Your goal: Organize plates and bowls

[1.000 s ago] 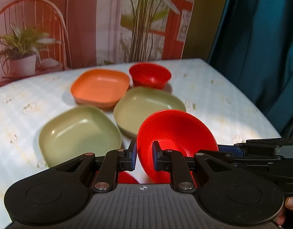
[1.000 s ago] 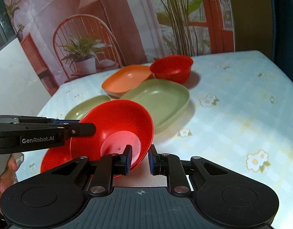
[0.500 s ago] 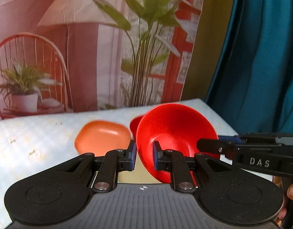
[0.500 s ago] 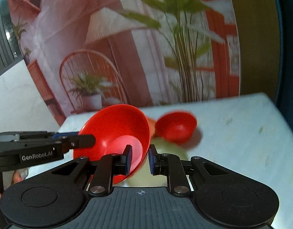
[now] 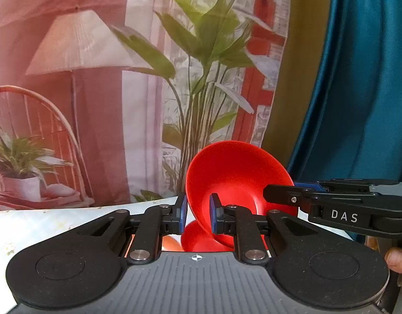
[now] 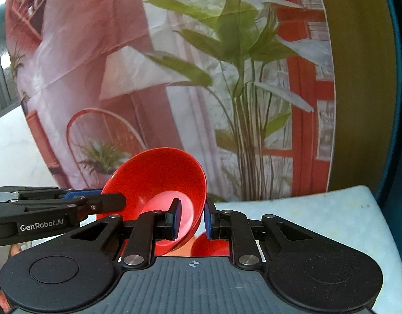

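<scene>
One red bowl [image 5: 240, 178] hangs tilted in the air, held by both grippers. My left gripper [image 5: 198, 210] is shut on its left rim. My right gripper [image 5: 279, 193] reaches in from the right and pinches the opposite rim. In the right wrist view the same red bowl [image 6: 159, 178] sits between my right gripper [image 6: 191, 218] jaws, and my left gripper [image 6: 106, 197] clamps its far edge. Below it a second red bowl [image 5: 198, 238] [image 6: 208, 243] and a sliver of an orange plate [image 5: 169, 243] show on the table. The green plates are hidden.
A white flowered tablecloth [image 5: 44, 225] [image 6: 318, 209] covers the table, whose far edge meets a printed backdrop [image 5: 122, 104] of lamp, chair and plant. A teal curtain [image 5: 358, 104] hangs at the right. A person's fingers [image 5: 396, 259] hold the right gripper.
Both grippers have carried the red bowl upward and toward the far side of the table. The green and orange plates have dropped below the view, and the backdrop now fills most of it.
</scene>
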Tool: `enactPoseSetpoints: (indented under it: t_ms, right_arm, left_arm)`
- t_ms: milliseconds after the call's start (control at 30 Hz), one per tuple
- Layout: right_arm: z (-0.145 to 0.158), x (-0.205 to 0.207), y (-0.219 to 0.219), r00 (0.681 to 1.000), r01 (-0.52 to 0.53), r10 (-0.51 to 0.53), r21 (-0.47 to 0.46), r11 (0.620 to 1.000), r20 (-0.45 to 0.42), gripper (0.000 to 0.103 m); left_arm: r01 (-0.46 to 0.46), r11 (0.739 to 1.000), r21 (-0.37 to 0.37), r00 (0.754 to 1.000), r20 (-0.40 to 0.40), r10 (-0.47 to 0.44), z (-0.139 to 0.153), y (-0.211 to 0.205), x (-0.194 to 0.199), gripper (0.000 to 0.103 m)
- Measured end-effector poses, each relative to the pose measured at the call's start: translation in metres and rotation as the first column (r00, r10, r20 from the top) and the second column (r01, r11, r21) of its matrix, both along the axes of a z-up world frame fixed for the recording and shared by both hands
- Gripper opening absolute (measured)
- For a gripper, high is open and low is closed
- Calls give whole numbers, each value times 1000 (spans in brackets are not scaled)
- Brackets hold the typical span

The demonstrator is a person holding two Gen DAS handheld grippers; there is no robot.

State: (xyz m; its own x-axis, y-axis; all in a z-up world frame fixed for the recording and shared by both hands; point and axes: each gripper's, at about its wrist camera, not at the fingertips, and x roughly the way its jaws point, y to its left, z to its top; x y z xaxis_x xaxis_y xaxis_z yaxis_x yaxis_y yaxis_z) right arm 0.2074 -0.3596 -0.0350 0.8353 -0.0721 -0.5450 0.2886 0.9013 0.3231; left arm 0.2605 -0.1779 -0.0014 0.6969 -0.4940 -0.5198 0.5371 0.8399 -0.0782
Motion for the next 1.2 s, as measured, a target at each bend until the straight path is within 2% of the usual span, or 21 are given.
enactPoseSetpoints:
  t_ms: [133,333,433,700,1033,1200]
  right_arm:
    - [-15,19,-19,1000,11,-11,-1,1000,-15,17]
    - [-57,41,-38,997,23,-20,48,999,-70,17]
    - [-82,46,-44,993,20,-9,94,995,-119,17]
    - [-132,52,-46,983,23,-4,101,995,-183,17]
    - [-153,56,-41,977,10,-4,30,999,-215,17]
    - [-158,57,-34,975,-9,2,-31,999,-221,17]
  left_arm:
    - [-3,1000,14,999,-40,4,-15,-12,28,19]
    - [-16,999,46,993,-113,21,-56,-25,59,19]
    - [-12,998,65,989,-144,22,-76,-30,69,19]
    - [-4,993,116,984,-174,24,-111,-43,84,19]
    - [19,986,165,982,-187,12,-135,-53,94,19]
    - [6,988,157,978,-207,27,-139,-53,97,19]
